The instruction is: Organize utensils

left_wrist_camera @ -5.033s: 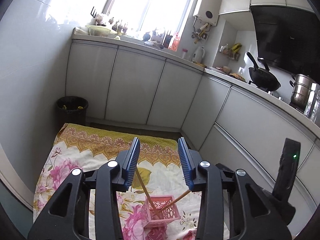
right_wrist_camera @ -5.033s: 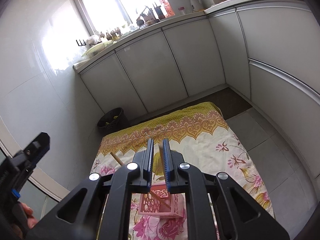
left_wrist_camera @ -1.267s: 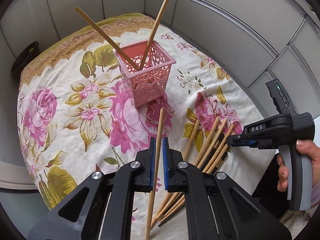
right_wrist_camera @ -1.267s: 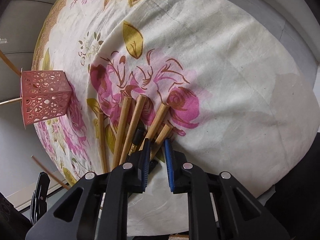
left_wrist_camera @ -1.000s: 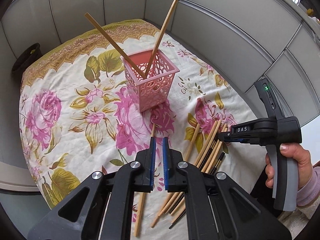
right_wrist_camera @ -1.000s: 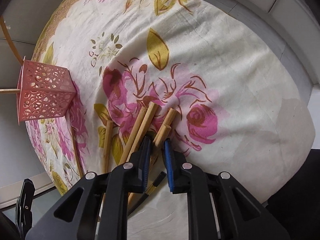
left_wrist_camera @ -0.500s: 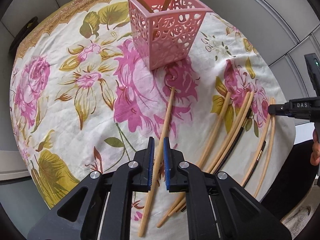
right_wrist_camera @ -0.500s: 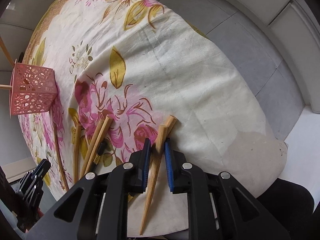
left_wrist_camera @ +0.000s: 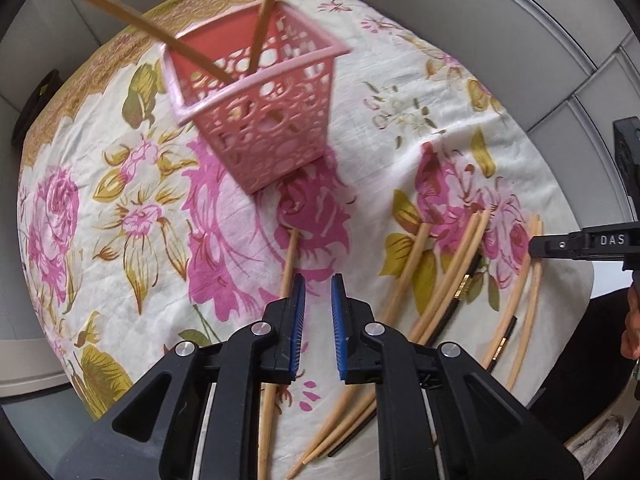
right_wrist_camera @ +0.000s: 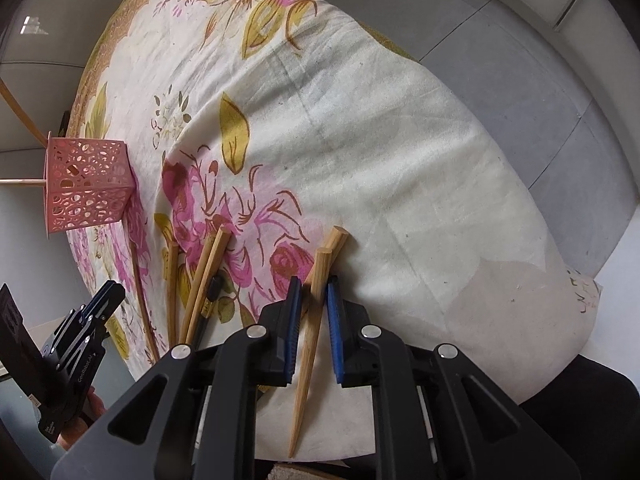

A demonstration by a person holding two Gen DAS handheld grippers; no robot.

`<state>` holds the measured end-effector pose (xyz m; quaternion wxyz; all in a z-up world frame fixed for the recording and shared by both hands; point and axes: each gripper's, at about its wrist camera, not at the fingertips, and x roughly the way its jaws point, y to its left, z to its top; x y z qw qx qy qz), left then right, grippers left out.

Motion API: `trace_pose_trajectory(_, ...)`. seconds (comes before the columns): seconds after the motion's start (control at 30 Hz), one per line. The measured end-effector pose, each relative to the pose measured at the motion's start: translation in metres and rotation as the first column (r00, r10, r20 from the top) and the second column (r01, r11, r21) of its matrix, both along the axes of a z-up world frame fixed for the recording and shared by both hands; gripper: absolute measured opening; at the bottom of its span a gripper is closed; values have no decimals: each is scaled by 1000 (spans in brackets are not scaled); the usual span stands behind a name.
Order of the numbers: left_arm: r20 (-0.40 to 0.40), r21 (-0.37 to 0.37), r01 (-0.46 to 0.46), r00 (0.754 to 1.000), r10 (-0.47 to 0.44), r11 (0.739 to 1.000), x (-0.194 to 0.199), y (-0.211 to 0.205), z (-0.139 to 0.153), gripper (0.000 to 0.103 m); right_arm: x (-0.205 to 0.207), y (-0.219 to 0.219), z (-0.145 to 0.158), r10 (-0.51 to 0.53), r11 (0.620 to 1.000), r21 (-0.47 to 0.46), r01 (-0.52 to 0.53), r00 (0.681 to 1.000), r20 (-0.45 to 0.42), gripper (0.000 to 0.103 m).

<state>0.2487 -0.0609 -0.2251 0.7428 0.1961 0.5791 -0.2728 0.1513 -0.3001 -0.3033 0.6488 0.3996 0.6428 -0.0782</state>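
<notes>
A pink lattice basket (left_wrist_camera: 260,108) stands on a floral cloth and holds two wooden chopsticks (left_wrist_camera: 264,16); it also shows in the right wrist view (right_wrist_camera: 86,180). My left gripper (left_wrist_camera: 318,292) is slightly open and empty, with a single chopstick (left_wrist_camera: 286,272) lying on the cloth just left of its left finger. Several more chopsticks (left_wrist_camera: 448,280) lie to the right. My right gripper (right_wrist_camera: 312,292) is slightly open around one wooden chopstick (right_wrist_camera: 316,300), with a second (right_wrist_camera: 332,242) beside it. The pads do not press it.
The floral cloth (right_wrist_camera: 360,128) covers a low round surface and drops off at its near edge. Grey floor tiles (right_wrist_camera: 520,92) and white cabinet fronts (left_wrist_camera: 500,12) surround it. A black bin (left_wrist_camera: 34,108) stands at the far left.
Both grippers have opened a little. The left one shifted right, so the single chopstick now lies beside its left finger. The right one moved closer over the two rightmost chopsticks.
</notes>
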Motion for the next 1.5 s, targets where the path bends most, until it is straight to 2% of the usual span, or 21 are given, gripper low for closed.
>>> trace_pose_trajectory(0.03, 6, -8, 25, 1000, -25, 1000, -5, -8, 5, 14, -3, 0, -1, 1, 1000, 26, -1, 1000, 3, 19)
trace_pose_trajectory(0.17, 30, -19, 115, 993, -115, 993, -28, -39, 20, 18, -18, -9, -3, -14, 998, 65, 11, 999, 41, 20)
trace_pose_trajectory(0.23, 42, -19, 141, 989, -140, 990, -38, -50, 25, 19, -22, -10, -4, -26, 998, 65, 23, 998, 48, 14)
trace_pose_trajectory(0.3, 44, -17, 160, 986, -159, 987, -47, -59, 30, 19, -26, -13, -5, -27, 997, 76, 23, 998, 59, 14)
trace_pose_trajectory(0.37, 50, -11, 164, 985, -163, 986, -49, -64, 32, 21, -29, -14, -5, -30, 997, 66, 26, 998, 61, 8)
trace_pose_trajectory(0.47, 41, -11, 175, 984, -175, 984, -51, -77, 30, 21, -31, -16, -2, -27, 999, 24, 25, 997, 78, 8)
trace_pose_trajectory(0.57, 26, 3, 200, 979, -200, 980, -56, -96, 24, 21, -38, -29, 0, -50, 999, -6, 50, 996, 72, 8)
trace_pose_trajectory(0.8, -103, 4, 260, 961, -258, 966, -66, -154, -16, 21, -58, -57, 3, -66, 998, -15, 67, 997, 47, 9)
trace_pose_trajectory(0.87, -117, 48, 271, 957, -264, 961, -70, -168, -31, 21, -65, -63, 1, -78, 997, -5, 78, 996, 41, 9)
trace_pose_trajectory(0.93, -121, 22, 277, 955, -272, 961, -70, -176, -31, 23, -71, -70, -2, -92, 996, 10, 92, 995, 33, 9)
trace_pose_trajectory(0.97, -125, 36, 280, 954, -273, 959, -70, -179, -32, 23, -73, -72, -4, -97, 995, 17, 96, 995, 34, 9)
trace_pose_trajectory(1.13, -101, 100, 326, 943, -317, 940, -79, -189, -40, 22, -72, -72, -5, -94, 995, 24, 93, 995, 41, 9)
trace_pose_trajectory(1.17, -98, 98, 328, 943, -319, 940, -79, -190, -40, 17, -72, -72, -5, -96, 995, 25, 95, 995, 41, 9)
trace_pose_trajectory(1.2, -89, 93, 329, 943, -322, 940, -79, -189, -40, 8, -72, -72, -5, -96, 995, 25, 95, 995, 42, 9)
trace_pose_trajectory(1.33, -57, 59, 300, 953, -297, 952, -77, -180, -38, 6, -70, -67, -2, -85, 996, -10, 85, 996, 42, 9)
trace_pose_trajectory(1.5, 5, -22, 235, 972, -235, 972, -65, -146, -11, 6, -60, -58, 1, -109, 993, -46, 111, 993, 33, 10)
